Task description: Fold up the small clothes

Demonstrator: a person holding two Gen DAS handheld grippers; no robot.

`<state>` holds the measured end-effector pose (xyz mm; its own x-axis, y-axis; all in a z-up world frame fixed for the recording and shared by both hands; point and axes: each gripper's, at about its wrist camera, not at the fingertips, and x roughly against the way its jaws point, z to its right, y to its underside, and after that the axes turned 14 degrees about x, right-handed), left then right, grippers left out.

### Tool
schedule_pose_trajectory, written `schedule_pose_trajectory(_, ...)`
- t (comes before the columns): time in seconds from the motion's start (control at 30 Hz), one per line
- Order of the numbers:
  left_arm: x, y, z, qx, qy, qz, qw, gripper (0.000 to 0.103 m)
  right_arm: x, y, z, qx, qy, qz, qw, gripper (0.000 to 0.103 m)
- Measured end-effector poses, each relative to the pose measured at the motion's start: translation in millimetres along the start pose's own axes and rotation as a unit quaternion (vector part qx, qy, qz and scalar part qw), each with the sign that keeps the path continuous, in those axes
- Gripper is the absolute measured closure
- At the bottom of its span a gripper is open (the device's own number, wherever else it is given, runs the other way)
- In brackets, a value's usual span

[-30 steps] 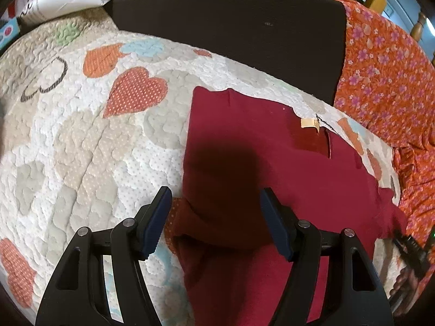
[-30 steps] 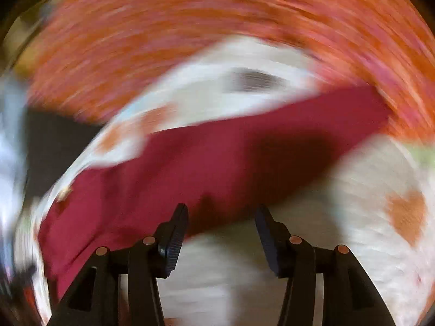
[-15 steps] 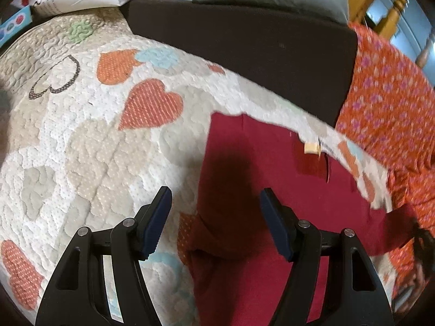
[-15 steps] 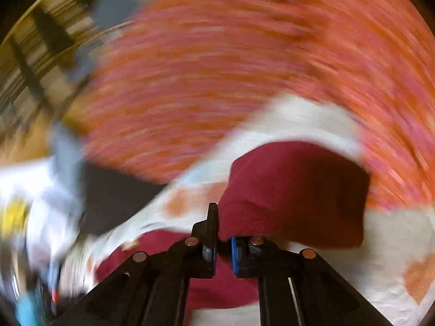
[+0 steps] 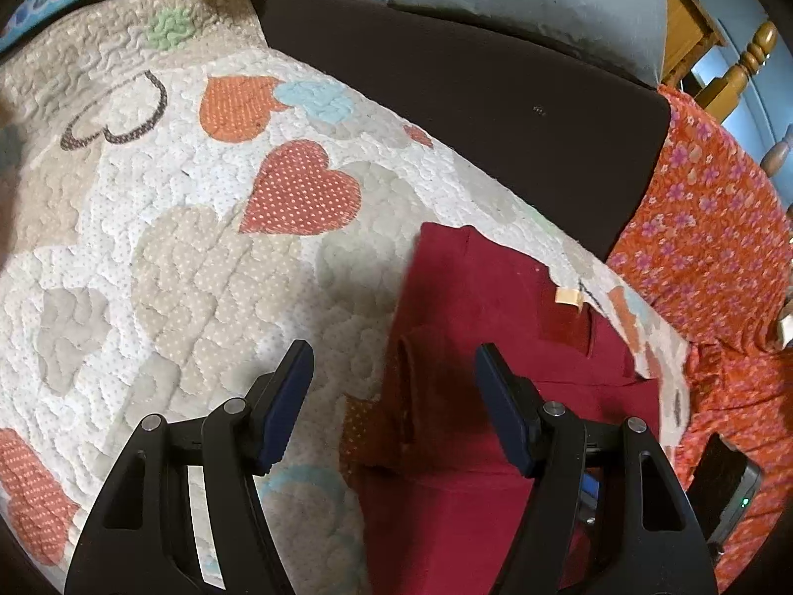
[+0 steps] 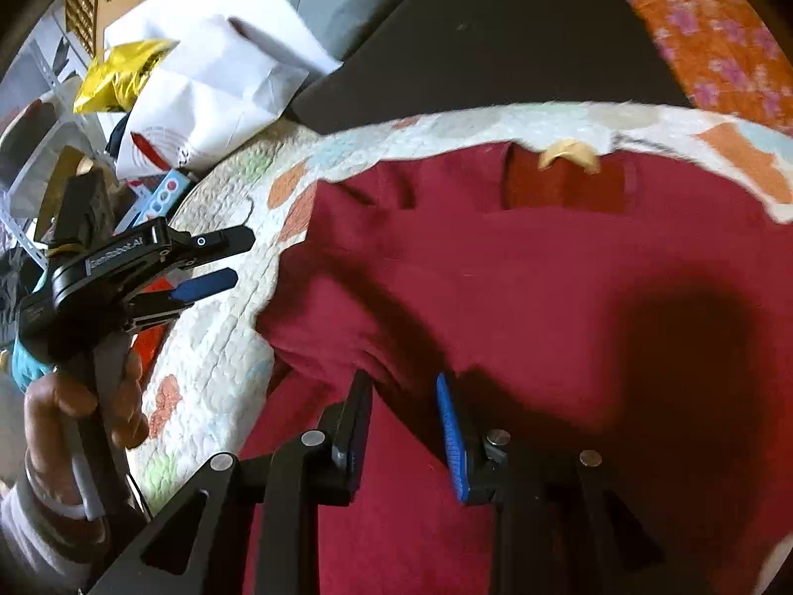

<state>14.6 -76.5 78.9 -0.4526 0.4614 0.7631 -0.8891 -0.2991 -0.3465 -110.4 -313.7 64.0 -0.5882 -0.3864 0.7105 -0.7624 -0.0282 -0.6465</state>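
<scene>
Garment: a dark red shirt (image 6: 545, 287) is spread on the heart quilt (image 5: 198, 258), filling the centre-right of the right view.
Left tool (image 5: 391, 396): held apart, empty, over the shirt's edge.
Right tool (image 6: 404, 421): parted, nothing clamped, above a folded ridge.
Advice: the edge should be pinched fully, then carried across flat.

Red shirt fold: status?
Left gripper open, empty. Right gripper open, empty. Dark red cotton shirt on heart-patterned quilt, partly folded. Nothing blocking.
</scene>
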Motion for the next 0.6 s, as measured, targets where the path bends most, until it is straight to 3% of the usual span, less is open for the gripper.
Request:
schedule_pose_trajectory(0.2,-10,7,4,-0.001,0.008,-0.024,0.9997,0.035,53,9,29,-0.024,0.037,0.036,0.998,0.077)
schedule_pose_trajectory(0.27,-18,12,5,-0.009,-0.002,-0.04,0.9992,0.035,72,13,47,-0.03,0.082,0.045,0.995,0.077)
schedule_pose_trajectory(0.4,-34,18,5,-0.014,-0.009,-0.053,0.9985,0.036,98,20,89,-0.065,0.195,0.045,0.978,0.076)
schedule_pose_trajectory(0.47,-39,23,10,-0.033,-0.006,-0.055,0.9979,0.045,103,21,106,-0.068,0.226,0.035,0.971,0.076)
schedule_pose_trajectory(0.5,-39,25,14,-0.043,-0.006,-0.055,0.9976,0.059,102,20,111,-0.066,0.231,0.032,0.97,0.076)
schedule_pose_trajectory(0.6,-33,27,25,-0.071,-0.011,-0.03,0.9969,0.082,98,19,125,-0.063,0.236,0.019,0.969,0.076)
